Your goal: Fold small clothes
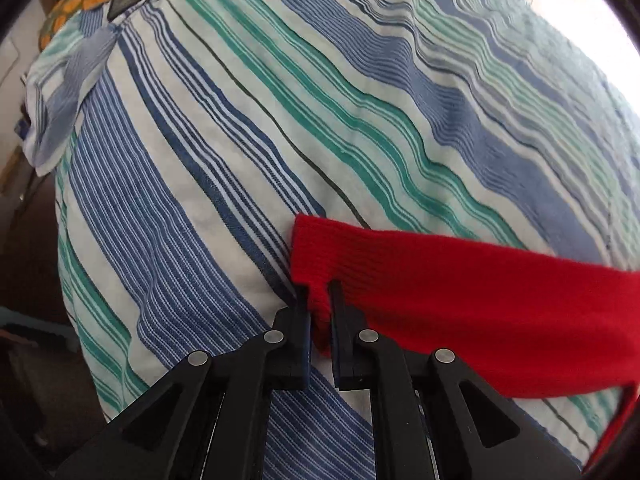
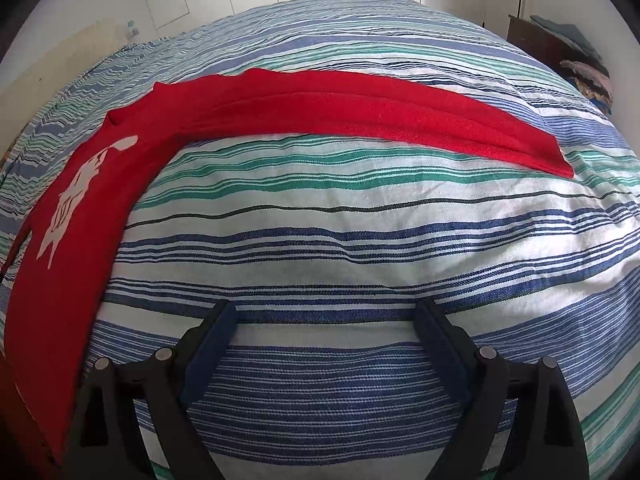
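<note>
Our left hand-held gripper (image 1: 319,300) is clamped on the red sweater (image 1: 460,300) cuff; right hand-held gripper (image 2: 326,320) gapes empty beside the sweater. Grasping step; right must take hold next.

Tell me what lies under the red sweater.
The red sweater lies spread on a striped bedspread, which shows all around it. Whatever is beneath the bedspread is covered. The left tongs pinch the sleeve cuff.
</note>
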A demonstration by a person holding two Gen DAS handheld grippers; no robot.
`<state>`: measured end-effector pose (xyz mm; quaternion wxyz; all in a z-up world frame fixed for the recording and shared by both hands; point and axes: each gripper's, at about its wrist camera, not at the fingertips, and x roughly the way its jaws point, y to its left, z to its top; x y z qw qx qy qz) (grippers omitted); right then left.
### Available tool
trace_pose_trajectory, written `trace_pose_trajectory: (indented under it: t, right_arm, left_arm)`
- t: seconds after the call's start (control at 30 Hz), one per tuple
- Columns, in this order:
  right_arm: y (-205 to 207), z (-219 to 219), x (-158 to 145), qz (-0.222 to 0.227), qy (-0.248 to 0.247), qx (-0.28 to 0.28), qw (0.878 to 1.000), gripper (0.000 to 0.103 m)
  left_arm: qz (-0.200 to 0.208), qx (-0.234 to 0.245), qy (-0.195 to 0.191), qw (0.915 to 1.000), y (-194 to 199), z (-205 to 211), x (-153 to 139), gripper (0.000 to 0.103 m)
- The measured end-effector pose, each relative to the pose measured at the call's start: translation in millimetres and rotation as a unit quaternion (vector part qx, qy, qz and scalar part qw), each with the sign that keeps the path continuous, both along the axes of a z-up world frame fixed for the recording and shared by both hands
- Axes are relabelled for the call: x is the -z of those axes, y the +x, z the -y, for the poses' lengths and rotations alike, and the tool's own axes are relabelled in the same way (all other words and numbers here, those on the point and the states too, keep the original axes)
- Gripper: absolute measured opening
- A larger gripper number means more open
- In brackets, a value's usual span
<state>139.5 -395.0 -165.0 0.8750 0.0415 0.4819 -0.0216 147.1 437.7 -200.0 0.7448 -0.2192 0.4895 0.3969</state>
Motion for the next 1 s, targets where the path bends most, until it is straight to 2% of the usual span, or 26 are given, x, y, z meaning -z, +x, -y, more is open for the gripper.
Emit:
trace_pose_trajectory:
  t: [0.07,0.1,0.13,0.17,0.2,0.23,0.37,0.43,0.5,0.57,0.67,0.73,0.77,0.83,0.9,0.93,0.97,1.0]
  right_arm:
    - [0,1,1,0.000,0.000,0.000,1.000,0.091]
    - [0,1,0,0.000,0.000,0.000,1.000,0.092]
    - [1,0,1,0.000,-0.001,-0.001,1.000,0.093]
    - [1,-1,2,-0.001,-0.002,-0.003,1.000,0.094]
    - [2,-2,2,-0.002,-0.005,-0.005,1.000,0.096]
    - [4,-5,3,-0.003,-0.008,-0.007,1.000,0.096]
    - [2,-8,-11,0.001,-0.022,-0.001,1.000,0.095]
    - [-4,-27,-35,0.040,-0.042,-0.017,0.998,0.094]
    - [-19,-51,-62,0.082,-0.033,-0.069,0.994,0.094]
    - [-33,-82,-80,0.100,0.013,-0.130,0.986,0.095]
    - [-43,-134,-86,0.077,0.077,-0.222,0.969,0.090]
    - [-51,-162,-80,0.067,0.080,-0.256,0.961,0.078]
    - [-53,-173,-74,0.058,0.078,-0.272,0.957,0.076]
    - [-59,-187,-54,0.029,0.074,-0.294,0.952,0.064]
    - [-64,-193,-22,-0.018,0.058,-0.304,0.951,0.061]
    - [-68,-193,-5,-0.050,0.044,-0.306,0.950,0.061]
    - [-74,-191,4,-0.057,0.036,-0.306,0.950,0.061]
    - [-79,-188,3,-0.044,0.039,-0.306,0.950,0.061]
  left_arm:
    - [-0.011,0.000,0.007,0.9999,7,2,0,0.011]
    - [-0.015,0.002,0.009,0.9999,8,3,-2,0.017]
    - [-0.017,0.004,0.008,0.9998,8,6,-7,0.035]
    - [-0.016,0.004,0.007,0.9998,5,9,-14,0.047]
    - [-0.011,0.004,0.008,0.9999,0,12,-21,0.068]
    - [0.005,0.006,0.017,0.9998,-3,19,-35,0.072]
    - [0.040,0.062,0.040,0.9965,-37,69,-73,0.072]
    - [0.061,0.105,0.041,0.9917,-51,106,-89,0.072]
    - [0.083,0.168,0.024,0.9819,-67,148,-102,0.073]
    - [0.098,0.242,0.002,0.9652,-79,204,-107,0.073]
    - [0.092,0.342,-0.025,0.9348,-77,284,-94,0.073]
    - [0.069,0.398,-0.015,0.9147,-79,335,-79,0.073]
    - [0.053,0.413,-0.004,0.9092,-80,352,-69,0.073]
    - [0.016,0.433,0.004,0.9013,-84,369,-45,0.073]
    - [-0.039,0.439,0.010,0.8978,-90,377,-18,0.073]
    - [-0.057,0.433,0.006,0.8998,-91,375,-12,0.073]
    - [-0.050,0.425,-0.011,0.9037,-93,369,-15,0.073]
    - [-0.038,0.419,-0.025,0.9067,-93,364,-20,0.073]
